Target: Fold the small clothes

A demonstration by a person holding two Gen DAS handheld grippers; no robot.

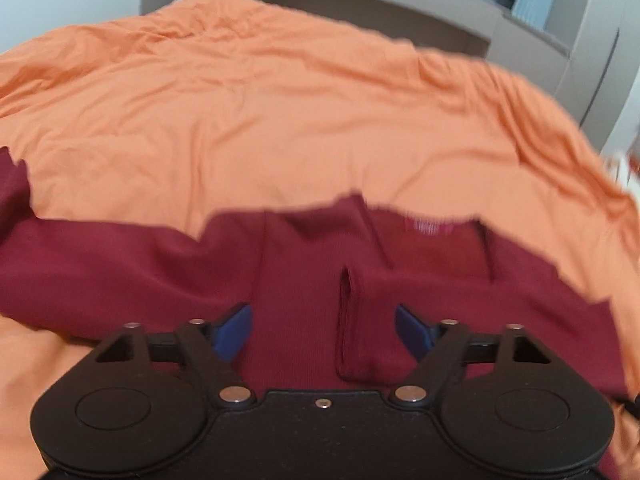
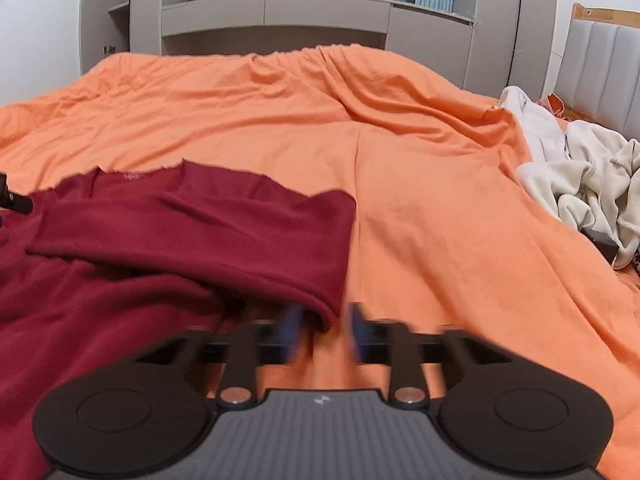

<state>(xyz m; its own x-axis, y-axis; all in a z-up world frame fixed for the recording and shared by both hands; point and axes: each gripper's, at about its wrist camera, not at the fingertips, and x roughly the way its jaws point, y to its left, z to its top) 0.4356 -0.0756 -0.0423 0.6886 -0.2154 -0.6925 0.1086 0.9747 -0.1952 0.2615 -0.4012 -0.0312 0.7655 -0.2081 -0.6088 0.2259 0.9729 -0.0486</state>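
Note:
A dark red long-sleeved top [image 1: 304, 264] lies on the orange bed sheet [image 1: 280, 128]. One sleeve is folded across its body, cuff [image 1: 352, 328] near the middle. My left gripper [image 1: 323, 330] is open and empty, low over the top's body, the cuff between its blue pads. In the right wrist view the top [image 2: 168, 232] lies at the left, its folded shoulder edge [image 2: 324, 312] reaching between my right gripper's fingers. My right gripper [image 2: 325, 328] is blurred by motion, its jaws narrowly apart around that edge; I cannot tell whether it grips.
A heap of cream clothes [image 2: 580, 184] lies at the bed's right edge beside a padded headboard [image 2: 600, 60]. A grey wall cabinet [image 2: 280, 12] stands behind the bed. Orange sheet [image 2: 440, 200] spreads to the right of the top.

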